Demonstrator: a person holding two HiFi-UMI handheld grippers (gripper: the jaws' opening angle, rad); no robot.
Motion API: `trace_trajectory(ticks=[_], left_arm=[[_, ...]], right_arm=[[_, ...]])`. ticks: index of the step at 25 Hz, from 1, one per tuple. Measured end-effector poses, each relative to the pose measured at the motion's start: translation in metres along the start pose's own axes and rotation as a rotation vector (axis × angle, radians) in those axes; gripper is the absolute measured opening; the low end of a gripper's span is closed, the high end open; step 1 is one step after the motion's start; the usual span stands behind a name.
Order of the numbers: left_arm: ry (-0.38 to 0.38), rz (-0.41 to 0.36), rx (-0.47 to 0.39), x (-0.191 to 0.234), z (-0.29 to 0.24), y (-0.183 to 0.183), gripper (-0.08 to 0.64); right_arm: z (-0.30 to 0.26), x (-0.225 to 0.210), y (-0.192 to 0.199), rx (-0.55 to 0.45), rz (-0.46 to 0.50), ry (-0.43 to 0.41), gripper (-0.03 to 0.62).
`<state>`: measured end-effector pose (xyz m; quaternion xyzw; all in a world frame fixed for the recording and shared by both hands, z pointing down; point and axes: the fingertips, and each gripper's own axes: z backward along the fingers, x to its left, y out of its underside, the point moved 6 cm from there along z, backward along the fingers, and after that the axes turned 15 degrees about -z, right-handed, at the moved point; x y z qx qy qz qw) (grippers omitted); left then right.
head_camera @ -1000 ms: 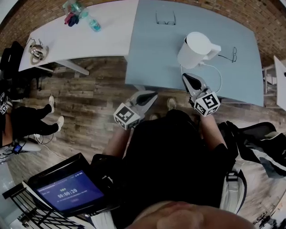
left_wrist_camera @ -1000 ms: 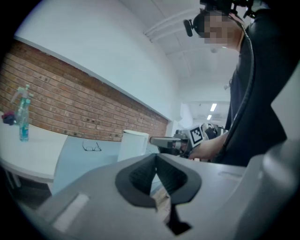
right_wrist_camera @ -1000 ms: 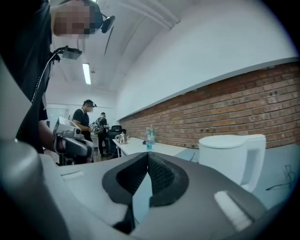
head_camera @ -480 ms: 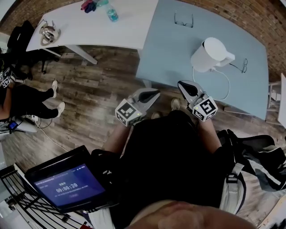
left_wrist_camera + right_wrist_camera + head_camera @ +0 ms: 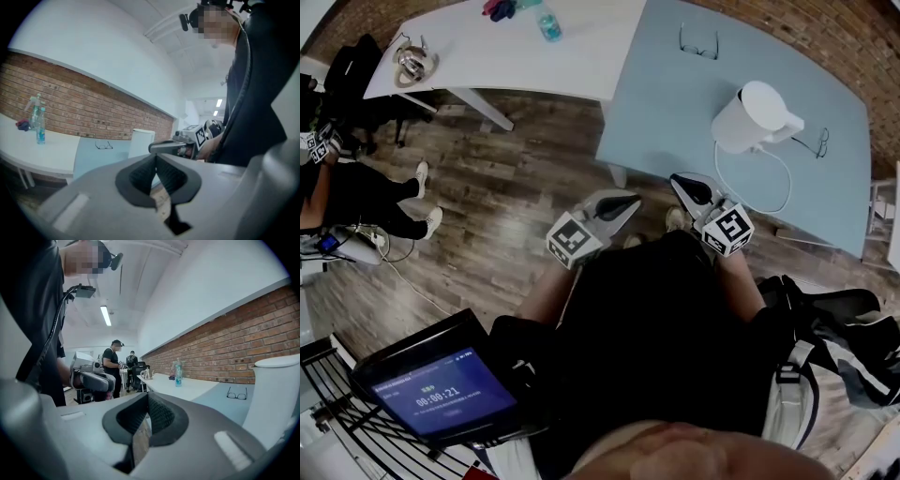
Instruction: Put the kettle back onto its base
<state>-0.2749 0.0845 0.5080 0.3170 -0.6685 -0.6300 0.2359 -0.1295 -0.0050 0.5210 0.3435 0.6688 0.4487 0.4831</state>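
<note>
Your left grey two-jaw tongs (image 5: 626, 201) are held out just ahead of your torso, pointing roughly level; jaws together, nothing between. Your right grey two-jaw tongs (image 5: 682, 183) sit alongside, apart from the left; jaws closed, empty.

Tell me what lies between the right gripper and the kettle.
In the head view, only bare blue table top and a stretch of the white power cord lie between the right gripper and the kettle.
</note>
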Motion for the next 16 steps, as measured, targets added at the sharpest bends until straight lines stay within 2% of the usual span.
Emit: trace_trajectory(ticks=[9, 16], left_arm=[[-0.038, 0.004, -0.009, 0.006, 0.013, -0.001, 0.002], [-0.039, 0.004, -0.002, 0.000, 0.012, 0.000, 0.002]], right_arm=[[-0.009, 0.008, -0.004, 0.032, 0.025, -0.021, 0.003], [-0.003, 0.011, -0.008, 0.038, 0.051, -0.033, 0.003]])
